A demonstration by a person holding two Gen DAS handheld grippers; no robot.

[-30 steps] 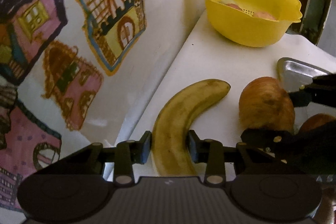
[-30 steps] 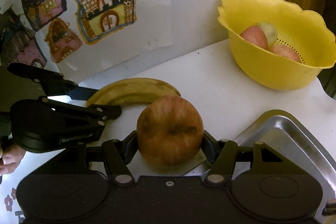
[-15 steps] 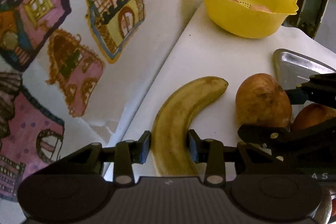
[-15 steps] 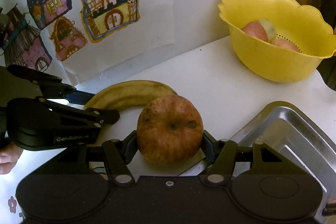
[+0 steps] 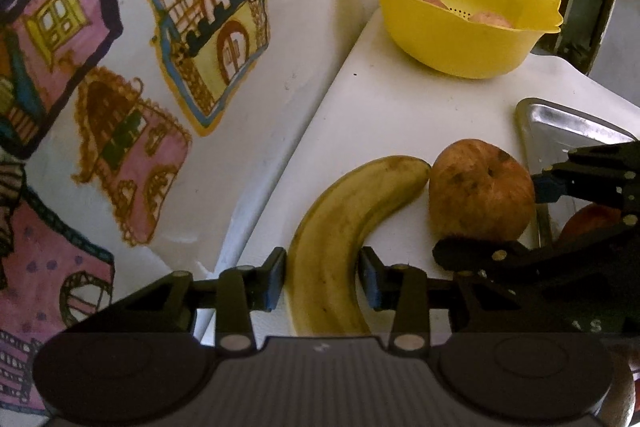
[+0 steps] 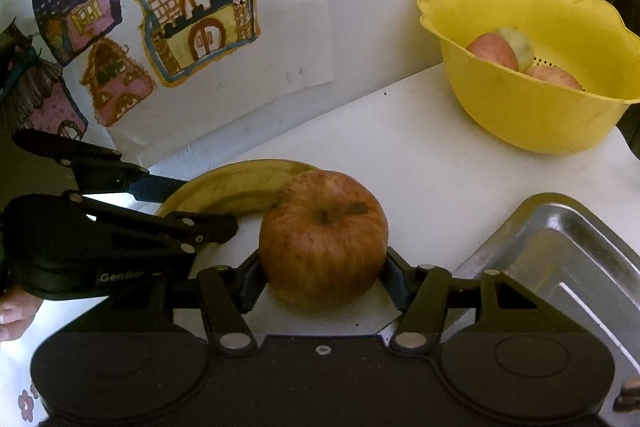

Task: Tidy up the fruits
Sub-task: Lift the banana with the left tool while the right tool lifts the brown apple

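My left gripper (image 5: 323,279) is shut on a spotted yellow banana (image 5: 344,223) and holds it over the white counter. My right gripper (image 6: 322,277) is shut on a brownish-red apple (image 6: 324,243), which touches the banana's tip (image 6: 236,191). The apple also shows in the left wrist view (image 5: 482,193), with the right gripper's fingers (image 5: 592,171) around it. A yellow colander bowl (image 5: 460,39) stands at the counter's far end and holds a few apples (image 6: 492,53); it shows in the right wrist view (image 6: 532,115) too.
A metal tray (image 6: 568,243) lies on the counter to the right, seen also in the left wrist view (image 5: 560,123), with another fruit (image 5: 588,223) behind the right gripper. A wall with house drawings (image 5: 200,27) borders the counter on the left.
Both grippers have risen and tilted a little with their fruit. The apple has rolled so its stem faces my right camera, and it now touches the banana's tip.
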